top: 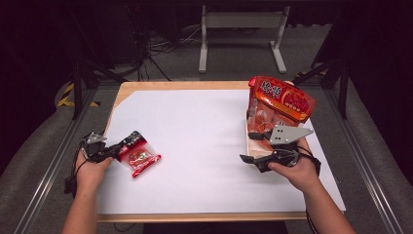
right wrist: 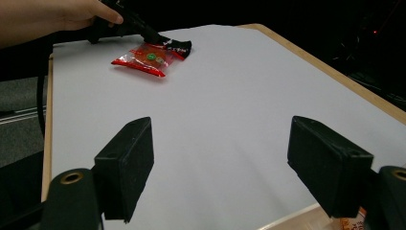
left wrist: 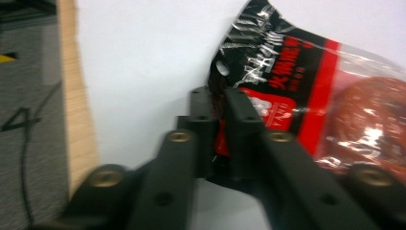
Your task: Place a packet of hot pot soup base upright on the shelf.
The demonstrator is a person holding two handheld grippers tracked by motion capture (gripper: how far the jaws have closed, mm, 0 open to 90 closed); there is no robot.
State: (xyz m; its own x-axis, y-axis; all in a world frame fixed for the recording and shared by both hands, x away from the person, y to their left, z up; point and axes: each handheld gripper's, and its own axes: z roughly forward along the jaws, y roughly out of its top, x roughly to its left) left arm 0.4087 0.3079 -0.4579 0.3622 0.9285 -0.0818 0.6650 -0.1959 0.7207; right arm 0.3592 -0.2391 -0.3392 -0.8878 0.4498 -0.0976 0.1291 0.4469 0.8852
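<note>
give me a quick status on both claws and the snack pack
Left claw shut on snack pack edge. Right claw open, idle beside big red bag. White sheet between them bare.

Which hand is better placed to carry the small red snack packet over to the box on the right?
Left. The left gripper is already pinched on the snack packet at its dark top edge. The right gripper stands open with nothing between its jaws, beside the box of red packs, far from the packet.

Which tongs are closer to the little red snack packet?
Left. The left tongs are shut on the snack packet at its black end; the right tongs sit open, far across the table.
</note>
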